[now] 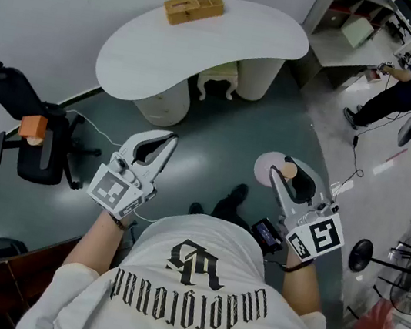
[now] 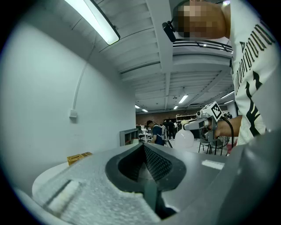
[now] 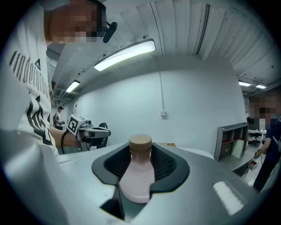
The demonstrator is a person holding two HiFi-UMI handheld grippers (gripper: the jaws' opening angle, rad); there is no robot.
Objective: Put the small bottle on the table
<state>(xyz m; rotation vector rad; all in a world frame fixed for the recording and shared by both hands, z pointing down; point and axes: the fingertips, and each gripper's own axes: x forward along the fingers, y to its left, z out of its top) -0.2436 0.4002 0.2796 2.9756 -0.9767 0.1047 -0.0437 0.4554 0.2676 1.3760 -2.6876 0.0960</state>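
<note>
The small bottle (image 3: 137, 178), pale pink with a tan cap, stands upright between the dark pads of my right gripper (image 1: 289, 178), which is shut on it. In the head view the small bottle (image 1: 274, 166) hangs over the grey floor, near and to the right of the white curved table (image 1: 200, 53). My left gripper (image 1: 163, 145) is held level beside it on the left, shut with nothing in it; in its own view the left gripper (image 2: 145, 173) shows its jaws meeting on nothing. Across the gap, the left gripper view catches the bottle (image 2: 184, 139).
A tan wooden box (image 1: 193, 8) lies on the far end of the table. A small white stool (image 1: 219, 81) stands under the table. At the left is a black office chair (image 1: 35, 131). A person (image 1: 407, 80) works at desks at the top right, and stands and a fan (image 1: 365, 257) crowd the right side.
</note>
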